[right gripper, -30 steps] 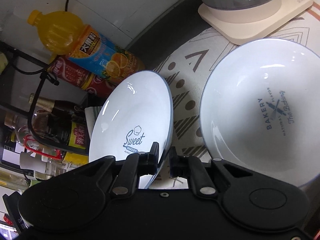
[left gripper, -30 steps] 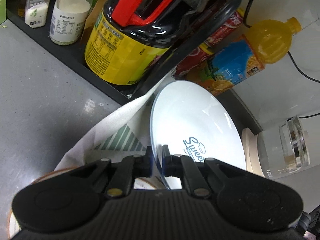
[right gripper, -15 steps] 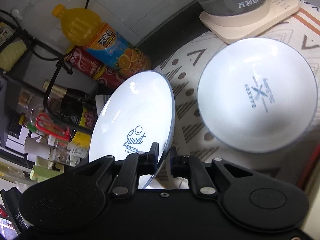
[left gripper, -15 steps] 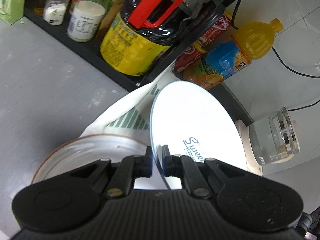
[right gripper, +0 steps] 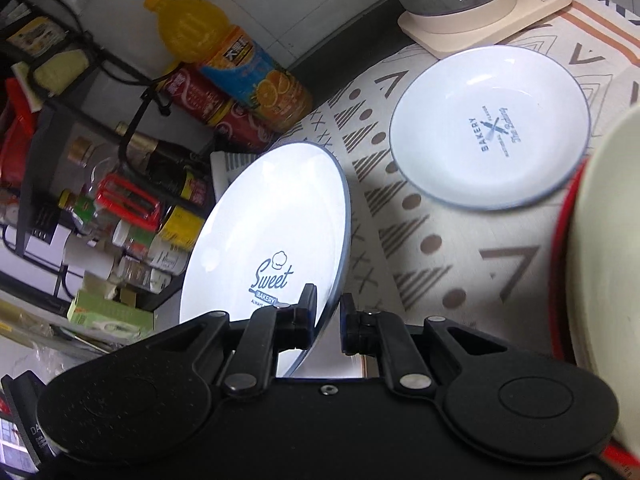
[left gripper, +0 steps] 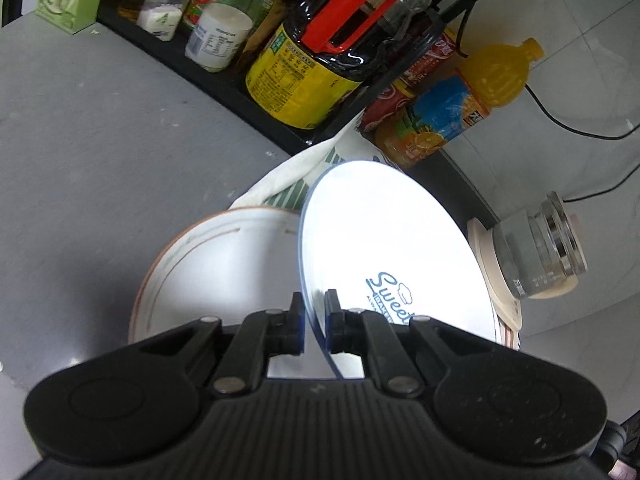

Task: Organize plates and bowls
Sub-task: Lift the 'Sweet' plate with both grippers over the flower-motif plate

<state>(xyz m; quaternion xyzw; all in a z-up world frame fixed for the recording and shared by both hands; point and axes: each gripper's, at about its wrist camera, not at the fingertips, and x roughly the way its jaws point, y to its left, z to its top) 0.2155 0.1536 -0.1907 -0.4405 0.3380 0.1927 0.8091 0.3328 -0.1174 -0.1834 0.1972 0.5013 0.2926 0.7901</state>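
Note:
My left gripper (left gripper: 314,322) is shut on the rim of a white "Sweet Bakery" plate (left gripper: 384,248) and holds it tilted above the table. Below it to the left lies a white plate with a brown rim (left gripper: 208,276). My right gripper (right gripper: 326,320) is shut on the rim of another "Sweet Bakery" plate (right gripper: 272,236), also held tilted in the air. A white "Bakery" plate (right gripper: 490,128) lies flat on the patterned cloth (right gripper: 432,248). A cream bowl with a red rim (right gripper: 600,264) shows at the right edge.
A black rack with sauce bottles (left gripper: 316,64), an orange juice bottle (left gripper: 460,108) and red cans (right gripper: 208,100) stand at the back. A glass kettle on a cream base (right gripper: 476,8) stands at the far edge of the cloth. Grey countertop (left gripper: 100,140) lies to the left.
Both grippers have risen and pulled back with their plates. The brown-rimmed plate has come into the left view, and the flat "Bakery" plate looks smaller in the right view. The cream bowl has appeared.

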